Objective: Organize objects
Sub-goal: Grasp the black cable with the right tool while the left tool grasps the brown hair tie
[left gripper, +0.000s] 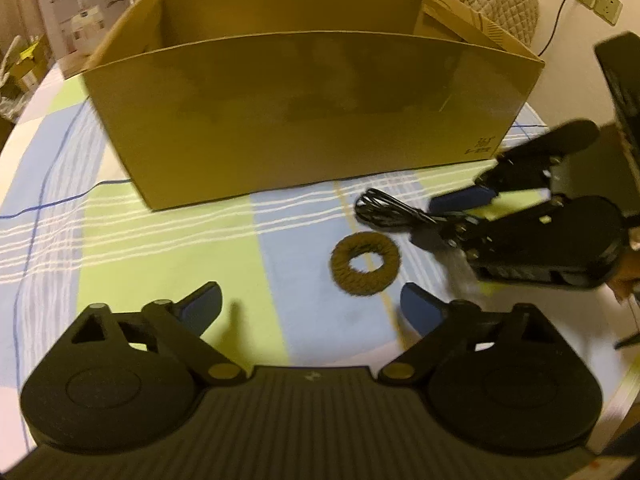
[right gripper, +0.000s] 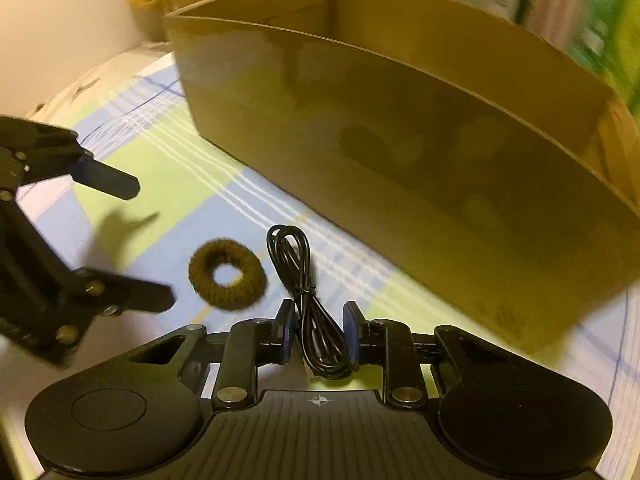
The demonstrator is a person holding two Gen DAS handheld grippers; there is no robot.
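Cable (right gripper: 308, 292) first: a thin black lead, folded into a long bundle and tied at its middle, lying on the checked tablecloth (right gripper: 168, 184) just in front of the cardboard box (right gripper: 400, 168). My right gripper (right gripper: 320, 334) points steeply down over it. Its blue pads flank the bundle's near end closely; I cannot tell whether they press on it. Beside the cable lies a brown fuzzy ring (left gripper: 365, 262), flat on the cloth, apart from the cable. My left gripper (left gripper: 310, 304) tilts down toward the cloth with its jaws wide apart and nothing between them; the ring sits just ahead of its right finger. The box stands open-topped behind both items, with clutter beyond it, blurred.
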